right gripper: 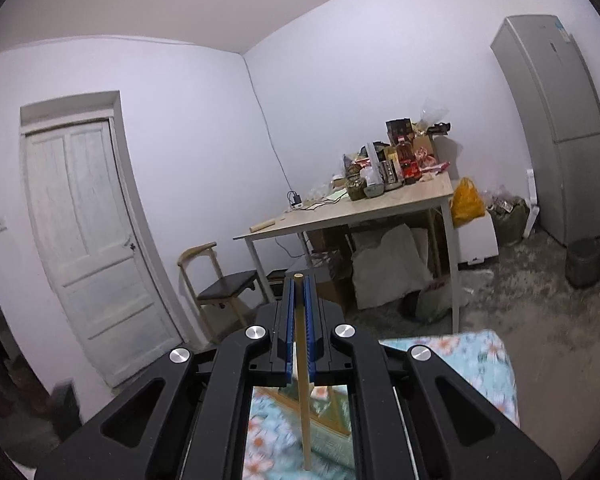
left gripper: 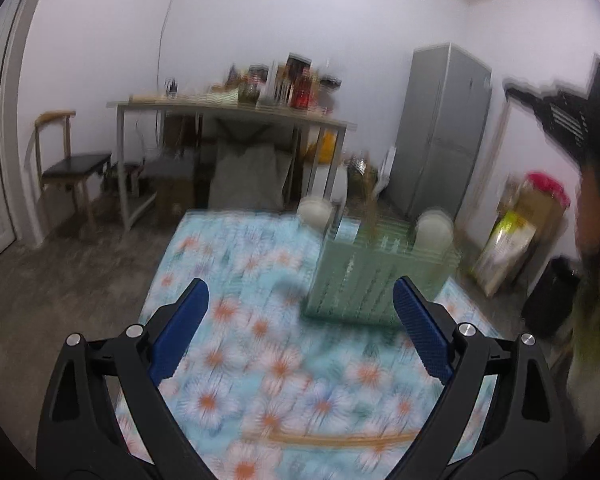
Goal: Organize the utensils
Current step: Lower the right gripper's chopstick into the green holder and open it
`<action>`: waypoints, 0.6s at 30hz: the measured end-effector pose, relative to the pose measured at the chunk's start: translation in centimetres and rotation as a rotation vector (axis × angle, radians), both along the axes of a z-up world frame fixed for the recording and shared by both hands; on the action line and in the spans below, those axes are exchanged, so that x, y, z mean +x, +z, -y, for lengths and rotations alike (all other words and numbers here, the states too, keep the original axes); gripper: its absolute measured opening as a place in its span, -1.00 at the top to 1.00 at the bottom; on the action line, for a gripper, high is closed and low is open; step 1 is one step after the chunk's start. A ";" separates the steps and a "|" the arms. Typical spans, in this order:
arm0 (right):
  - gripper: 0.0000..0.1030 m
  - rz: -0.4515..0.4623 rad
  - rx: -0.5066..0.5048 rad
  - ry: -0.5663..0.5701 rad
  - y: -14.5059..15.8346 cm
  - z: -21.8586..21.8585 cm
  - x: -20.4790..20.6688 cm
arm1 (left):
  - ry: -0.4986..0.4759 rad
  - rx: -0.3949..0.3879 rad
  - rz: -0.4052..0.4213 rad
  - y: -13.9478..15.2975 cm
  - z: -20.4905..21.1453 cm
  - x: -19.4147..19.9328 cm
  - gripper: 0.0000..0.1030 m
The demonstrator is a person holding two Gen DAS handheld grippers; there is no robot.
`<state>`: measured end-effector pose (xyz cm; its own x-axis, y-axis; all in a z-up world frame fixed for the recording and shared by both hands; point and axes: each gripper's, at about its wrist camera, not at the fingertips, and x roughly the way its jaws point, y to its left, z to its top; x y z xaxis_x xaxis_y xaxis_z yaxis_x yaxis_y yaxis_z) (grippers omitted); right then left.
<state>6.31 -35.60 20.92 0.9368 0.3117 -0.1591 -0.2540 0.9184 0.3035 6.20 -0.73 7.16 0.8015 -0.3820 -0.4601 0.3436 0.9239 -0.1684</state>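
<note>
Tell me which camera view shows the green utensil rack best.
The left wrist view: the green utensil rack stands whole, though blurred, on the floral cloth. The right wrist view shows only a blurred green sliver low down, beside the held chopstick.

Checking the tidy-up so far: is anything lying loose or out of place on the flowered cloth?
One wooden chopstick lies flat on the flowered cloth near the open left tool, outside the green rack. The right tool holds another chopstick.
</note>
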 end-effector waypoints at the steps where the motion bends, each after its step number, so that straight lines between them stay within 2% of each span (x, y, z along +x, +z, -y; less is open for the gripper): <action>1: 0.90 0.000 -0.007 -0.005 0.2 -0.2 0.7 | 0.002 0.013 -0.023 -0.8 -0.5 -0.2 -0.74; 3: 0.90 0.000 -0.021 -0.018 0.6 -0.5 2.2 | 0.012 0.027 -0.069 -2.5 -1.7 -0.8 -0.74; 7: 0.90 0.002 -0.058 -0.055 1.1 -1.2 4.4 | 0.041 0.033 -0.095 -3.8 -3.4 -1.3 -0.74; 11: 0.90 -0.021 -0.104 -0.096 0.2 -2.1 6.7 | 0.057 0.020 -0.123 -5.0 -4.5 -1.8 -0.74; 18: 0.89 -0.147 -0.196 -0.128 -4.6 -4.0 9.7 | 0.045 0.003 -0.158 -5.8 -4.4 -1.6 -0.75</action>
